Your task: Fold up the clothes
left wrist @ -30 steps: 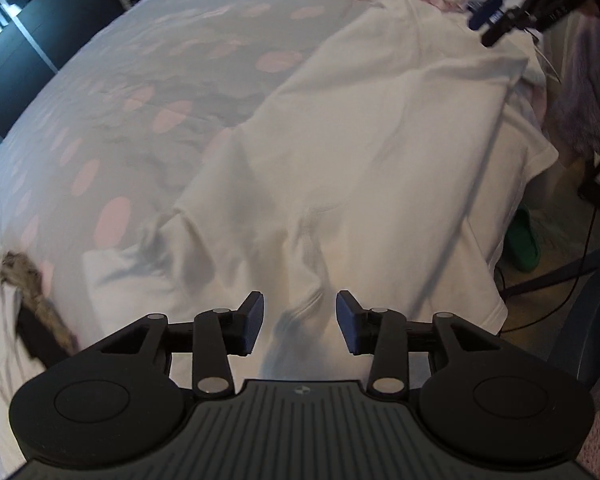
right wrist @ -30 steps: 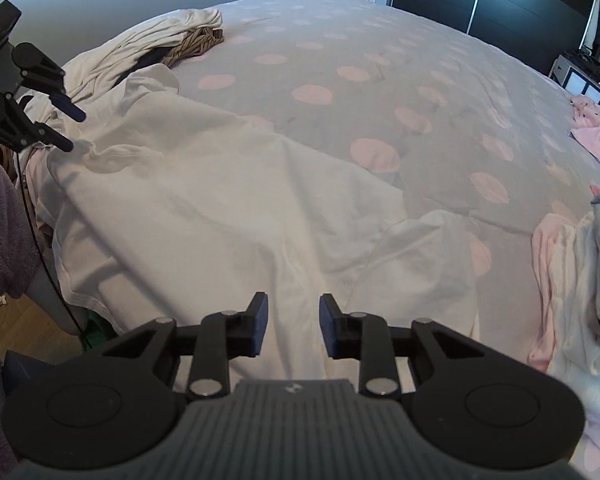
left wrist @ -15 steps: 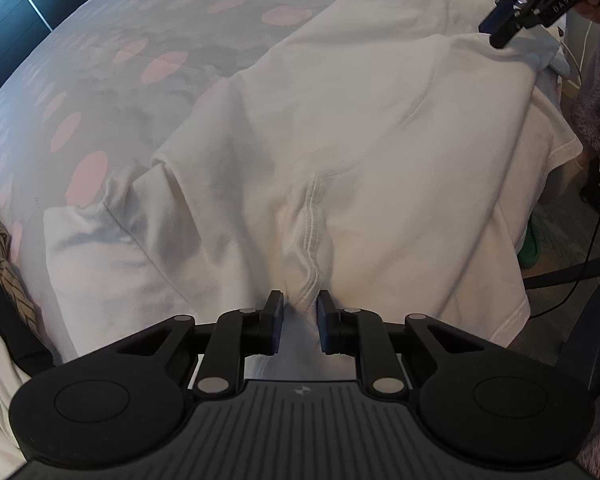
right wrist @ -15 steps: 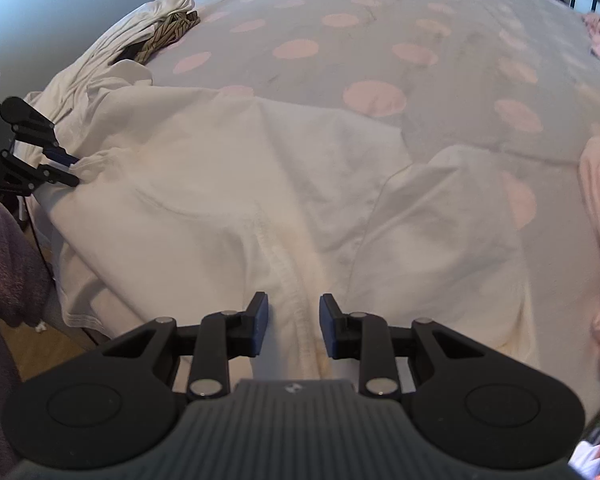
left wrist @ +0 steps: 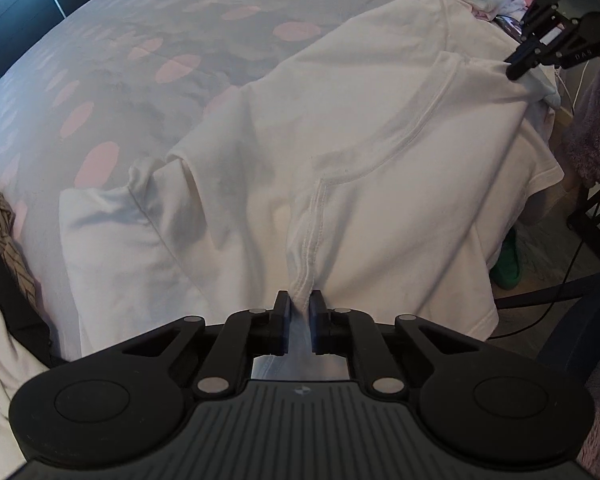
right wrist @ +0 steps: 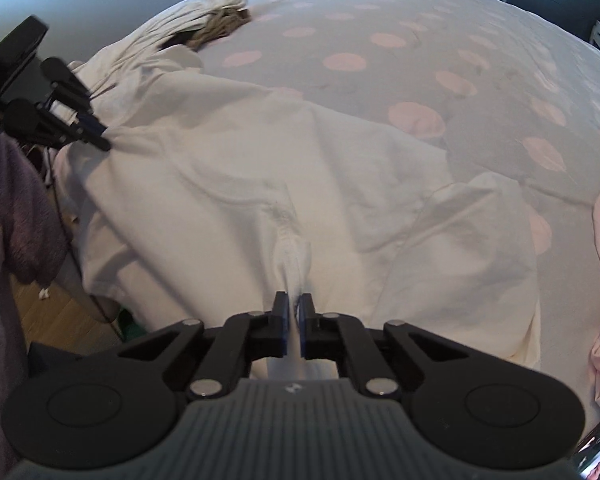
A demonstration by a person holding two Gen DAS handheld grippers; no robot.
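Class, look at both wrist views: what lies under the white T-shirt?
The white T-shirt lies on a grey bedspread with pink dots; its near edge hangs over the bed's side. What is directly beneath the cloth is covered.

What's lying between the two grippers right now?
Only the white shirt, its neckline seam running from the left gripper toward the right gripper, in the left wrist view.

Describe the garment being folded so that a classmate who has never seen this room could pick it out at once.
Start at the bed, covered in a grey sheet with pink dots. Spread across its near edge lies a white T-shirt, larger and flatter than anything around it. Unlike the crumpled heaps of clothes at the bed's ends, it is pinched at its neckline by the left gripper and the right gripper.
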